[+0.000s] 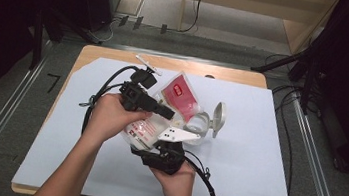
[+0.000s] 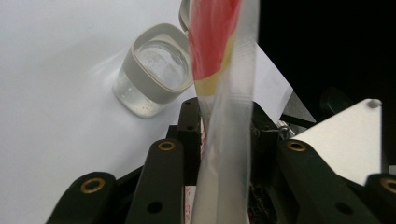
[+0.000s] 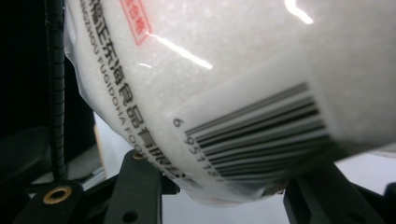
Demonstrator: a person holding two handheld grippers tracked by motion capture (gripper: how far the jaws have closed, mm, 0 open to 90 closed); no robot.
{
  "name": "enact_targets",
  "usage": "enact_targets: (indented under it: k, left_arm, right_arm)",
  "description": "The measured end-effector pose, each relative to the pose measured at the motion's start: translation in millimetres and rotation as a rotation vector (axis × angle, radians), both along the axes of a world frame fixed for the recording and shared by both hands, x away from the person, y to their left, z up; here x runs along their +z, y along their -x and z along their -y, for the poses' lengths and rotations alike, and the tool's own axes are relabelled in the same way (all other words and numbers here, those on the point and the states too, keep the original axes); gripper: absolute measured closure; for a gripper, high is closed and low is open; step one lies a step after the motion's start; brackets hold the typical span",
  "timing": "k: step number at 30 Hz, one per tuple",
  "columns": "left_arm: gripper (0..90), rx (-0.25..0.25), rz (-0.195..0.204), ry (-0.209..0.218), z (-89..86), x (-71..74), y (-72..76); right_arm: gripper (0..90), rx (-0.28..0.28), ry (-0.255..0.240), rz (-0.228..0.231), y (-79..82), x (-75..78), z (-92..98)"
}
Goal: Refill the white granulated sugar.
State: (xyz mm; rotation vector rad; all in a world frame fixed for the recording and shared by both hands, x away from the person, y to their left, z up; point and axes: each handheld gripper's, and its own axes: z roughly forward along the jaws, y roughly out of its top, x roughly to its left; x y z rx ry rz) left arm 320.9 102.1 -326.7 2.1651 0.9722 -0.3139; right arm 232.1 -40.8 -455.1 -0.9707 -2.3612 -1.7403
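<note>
While both tongs (image 1: 173,114) (image 1: 158,149) seemingly pinch it, the bag (image 1: 181,95) slants lengthwise toward the jar (image 1: 198,124).

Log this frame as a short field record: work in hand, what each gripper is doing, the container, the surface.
work in hand: a plastic bag of white granules held up between both grippers, beside an open container
left gripper: jaws either side of the bag's flat edge; contact with the pads not clear
right gripper: jaws around the bag's bulging lower end, by the barcode
container: clear jar, hinged lid flipped open, standing on the sheet
surface: white sheet on a wooden table
</note>
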Motion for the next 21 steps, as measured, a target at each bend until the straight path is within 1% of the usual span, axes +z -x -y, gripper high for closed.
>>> enact_targets:
  k: [1, 2, 4, 5, 7, 9, 11, 12, 14, 17, 19, 21]
  left_arm:
    - [72.1, 0.01, 0.013, -0.003, 0.2, 1.1, 1.2]
    - [72.1, 0.005, 0.026, -0.008, -0.7, 2.5, 1.5]
    - [72.4, 0.009, 0.049, -0.013, -1.6, 5.1, 2.9]
    - [72.4, 0.009, 0.05, -0.02, -2.1, 6.2, 3.3]
    - [71.0, 0.004, 0.052, -0.024, -2.3, 6.8, 3.7]
    - [72.2, 0.003, 0.055, -0.026, -5.3, 8.7, 4.2]
    - [72.2, 0.003, 0.049, -0.007, -7.8, 9.6, 4.0]
    - [72.5, 0.004, 0.044, -0.005, -8.7, 9.9, 3.9]
    - [81.0, 0.006, 0.053, -0.027, -9.5, 9.7, 3.8]
    - [85.3, -0.001, 0.045, -0.034, -9.6, 8.3, 2.8]
    - [86.9, -0.012, 0.048, -0.042, -8.6, 8.2, 2.5]
    - [87.9, -0.012, 0.048, -0.044, -6.7, 8.1, 2.6]
  right_arm:
    - [60.8, 0.003, -0.009, -0.008, 0.3, -0.4, 0.4]
    - [60.8, 0.002, -0.021, -0.011, 0.3, -1.1, 0.7]
    - [60.9, 0.007, -0.053, -0.03, 0.0, -2.4, 2.5]
    - [61.0, 0.008, -0.063, -0.036, -0.3, -2.8, 3.3]
    - [61.1, 0.001, -0.048, -0.028, 0.1, -2.1, 3.7]
    - [61.3, 0.001, -0.05, -0.034, 0.2, -3.0, 4.3]
    - [61.3, -0.001, -0.055, -0.036, 0.2, -3.5, 5.9]
    - [61.3, -0.001, -0.055, -0.036, 0.3, -3.3, 6.1]
    - [61.4, 0.003, -0.055, -0.034, 0.7, -3.2, 6.0]
    - [61.4, 0.007, -0.057, -0.036, 1.3, -3.9, 5.0]
    - [61.3, 0.014, -0.05, -0.035, 1.2, -3.8, 5.3]
    - [61.7, 0.018, -0.046, -0.031, 1.3, -3.4, 5.1]
